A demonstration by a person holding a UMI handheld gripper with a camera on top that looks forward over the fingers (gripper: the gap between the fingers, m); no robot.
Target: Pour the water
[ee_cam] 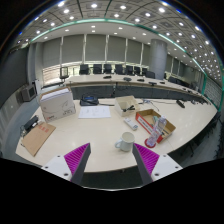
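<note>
A white mug [124,143] with a handle stands on the pale table [95,130], just ahead of my right finger and near the table's front edge. My gripper [111,158] is open, its two purple-padded fingers [76,157] spread wide above the front edge with nothing between them. Beyond the mug, a small white bottle-like thing [131,124] lies on the table. No water is visible.
A pink-rimmed open box [155,124] sits right of the mug. A white carton [57,103] stands at the back left, a brown flat package [37,137] at the left, papers [95,112] mid-table, another box [125,103] behind. Rows of desks and chairs fill the room beyond.
</note>
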